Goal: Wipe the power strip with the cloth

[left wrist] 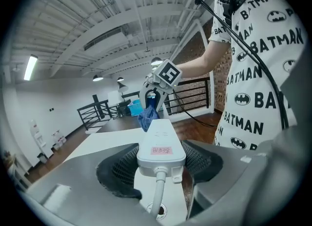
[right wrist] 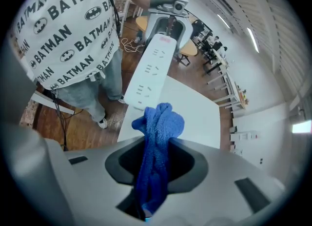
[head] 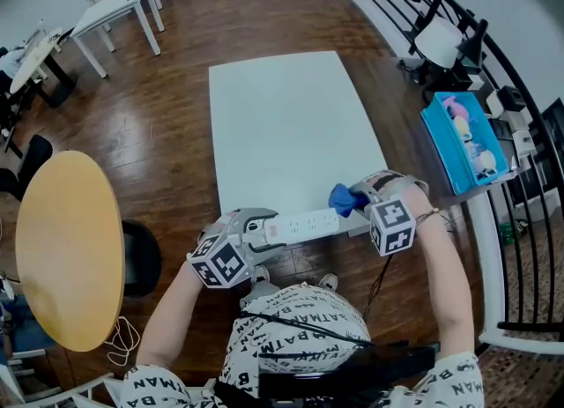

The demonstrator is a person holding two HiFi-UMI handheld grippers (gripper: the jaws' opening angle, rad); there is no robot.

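A white power strip (head: 304, 224) is held level above the near edge of the white table (head: 282, 124). My left gripper (head: 254, 232) is shut on its cord end; in the left gripper view the strip (left wrist: 161, 144) sits between both pads with its cable hanging down. My right gripper (head: 361, 199) is shut on a bunched blue cloth (head: 344, 197), which meets the strip's far end. In the right gripper view the cloth (right wrist: 156, 137) sticks out of the jaws, at the near end of the strip (right wrist: 152, 71). The left gripper view shows the cloth (left wrist: 147, 117) at the strip's far tip.
A round wooden table (head: 66, 248) stands to the left. A blue bin (head: 463, 142) with small items sits by the black railing (head: 520, 124) on the right. White desks (head: 119, 10) stand at the back left. The person's legs are below the strip.
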